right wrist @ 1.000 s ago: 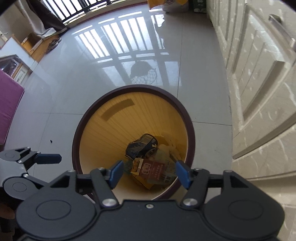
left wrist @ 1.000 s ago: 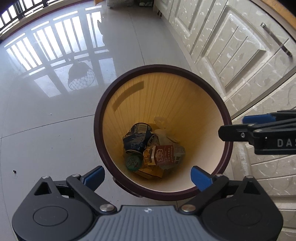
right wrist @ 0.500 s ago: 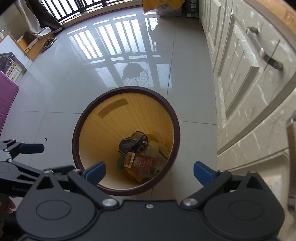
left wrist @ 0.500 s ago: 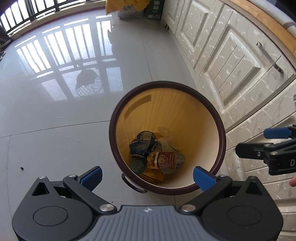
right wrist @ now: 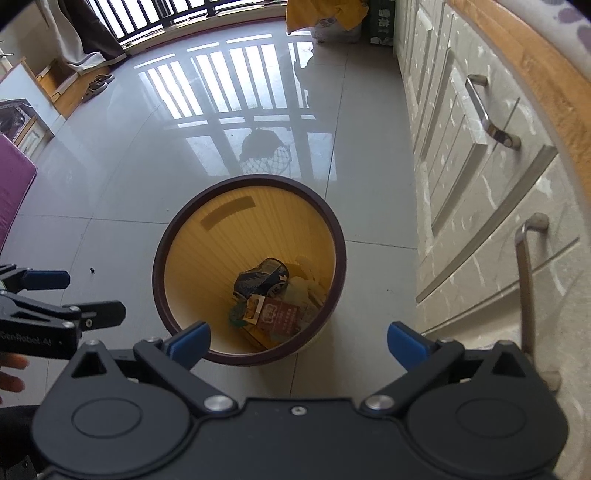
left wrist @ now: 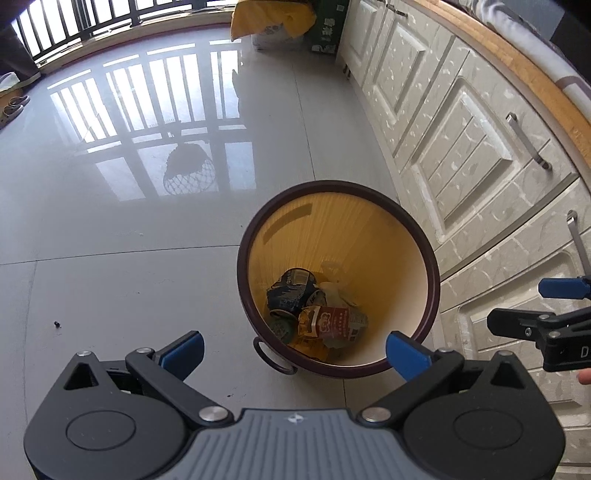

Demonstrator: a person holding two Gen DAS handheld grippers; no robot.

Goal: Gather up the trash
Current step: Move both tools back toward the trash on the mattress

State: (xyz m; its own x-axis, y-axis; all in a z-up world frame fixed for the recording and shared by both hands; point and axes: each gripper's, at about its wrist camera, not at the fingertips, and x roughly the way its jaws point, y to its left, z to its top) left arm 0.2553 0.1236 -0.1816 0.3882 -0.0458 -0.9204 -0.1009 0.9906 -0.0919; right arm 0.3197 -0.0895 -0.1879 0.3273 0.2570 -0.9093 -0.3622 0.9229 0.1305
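Observation:
A round bin with a dark brown rim (left wrist: 243, 236) and yellow inner wall (right wrist: 221, 236) stands on the grey tile floor beside white cabinets. At its bottom lie a crushed dark blue can (left wrist: 291, 291), a red packet (left wrist: 332, 323) and other wrappers; the can (right wrist: 258, 278) and packet (right wrist: 282, 317) also show in the right wrist view. My left gripper (left wrist: 295, 350) is open and empty, high above the bin's near edge. My right gripper (right wrist: 299, 343) is open and empty above the bin's near rim. Each gripper shows at the edge of the other's view.
White cabinet doors with metal handles (right wrist: 487, 114) run along the right, under a wooden counter edge (left wrist: 532, 74). A yellow cloth over bags (left wrist: 273, 18) sits at the far wall. A small dark speck (left wrist: 56, 324) lies on the floor left of the bin. A purple pad (right wrist: 11, 184) is at far left.
Both grippers have risen and pulled back from the bin, which looks smaller now. The right gripper's jaws opened wider than one second ago.

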